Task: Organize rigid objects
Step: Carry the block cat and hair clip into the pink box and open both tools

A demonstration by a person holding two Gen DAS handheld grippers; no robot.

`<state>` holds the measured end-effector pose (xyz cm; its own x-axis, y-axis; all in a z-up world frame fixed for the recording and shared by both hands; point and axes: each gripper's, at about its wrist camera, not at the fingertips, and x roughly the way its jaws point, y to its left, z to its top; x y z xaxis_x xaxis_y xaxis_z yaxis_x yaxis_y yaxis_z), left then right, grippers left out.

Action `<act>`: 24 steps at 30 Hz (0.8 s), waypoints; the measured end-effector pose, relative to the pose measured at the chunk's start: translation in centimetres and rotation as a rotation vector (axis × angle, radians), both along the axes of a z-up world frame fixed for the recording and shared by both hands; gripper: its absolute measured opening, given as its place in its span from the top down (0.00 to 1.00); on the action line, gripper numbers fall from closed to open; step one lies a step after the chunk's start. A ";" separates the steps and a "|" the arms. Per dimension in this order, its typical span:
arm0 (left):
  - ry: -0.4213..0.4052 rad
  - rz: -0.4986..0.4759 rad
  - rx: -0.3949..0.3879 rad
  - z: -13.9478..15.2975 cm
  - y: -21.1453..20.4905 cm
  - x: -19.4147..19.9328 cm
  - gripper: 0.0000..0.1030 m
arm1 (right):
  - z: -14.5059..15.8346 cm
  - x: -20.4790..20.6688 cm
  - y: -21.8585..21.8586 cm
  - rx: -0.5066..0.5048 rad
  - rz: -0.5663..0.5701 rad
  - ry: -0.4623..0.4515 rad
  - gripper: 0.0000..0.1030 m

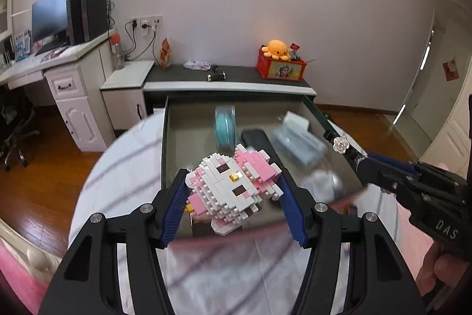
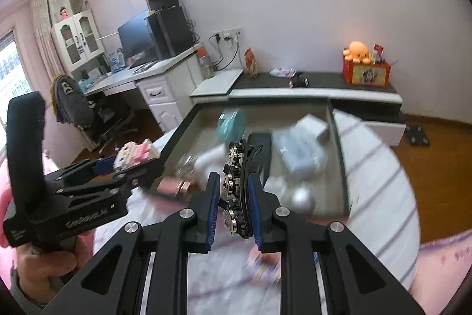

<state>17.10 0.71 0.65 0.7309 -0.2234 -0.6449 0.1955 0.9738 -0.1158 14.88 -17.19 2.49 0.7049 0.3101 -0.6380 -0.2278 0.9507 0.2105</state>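
Open drawer (image 1: 169,138), frame centre: holds teal spool (image 1: 224,126), black case (image 1: 259,142), blue packet (image 1: 299,148). Left gripper (image 1: 234,194) clamps pink-white brick figure (image 1: 233,185) over the drawer's near edge. Right gripper (image 2: 234,205) pinches black flowered hair clip (image 2: 239,188) above the drawer.

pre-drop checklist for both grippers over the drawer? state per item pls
1. Left gripper grip on the block cat figure: ok, pads press both sides.
2. Right gripper grip on the black flower hair clip: ok, held between the pads, most of it sticking out forward.
3. Drawer open: ok, pulled out, inside visible.
4. Free floor space in the drawer: ok on its left side; the teal roll, dark case, blue pack and silver ball crowd the rest.
5. Grippers apart from each other: ok, side by side with a gap.
6. Exact height above the drawer: cannot tell, the contents are blurred.
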 end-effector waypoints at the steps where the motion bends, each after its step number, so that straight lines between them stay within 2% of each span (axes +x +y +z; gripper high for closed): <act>1: -0.001 0.006 0.005 0.1 -0.1 1.0 0.41 | 0.0 1.0 -0.2 0.004 -0.002 0.004 0.81; 6: 0.020 0.023 0.016 -0.5 -0.6 5.0 0.41 | -1.0 5.9 0.4 -0.025 -0.003 0.031 0.81; 13: 0.074 0.048 0.036 -3.0 -0.7 10.4 0.41 | -4.4 12.0 1.0 -0.037 0.006 0.120 0.81; 18: 0.140 0.047 0.036 -5.0 -0.6 12.9 0.41 | -6.5 13.7 1.4 -0.056 0.014 0.183 0.81; 24: 0.185 0.036 0.044 -6.1 -1.1 13.5 0.41 | -7.8 14.6 1.6 -0.067 0.013 0.231 0.80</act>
<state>30.59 -0.40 -5.45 0.6057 -0.1676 -0.7779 0.1395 0.9848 -0.1036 29.43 -15.62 -5.31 0.5342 0.2696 -0.8012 -0.1930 0.9617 0.1949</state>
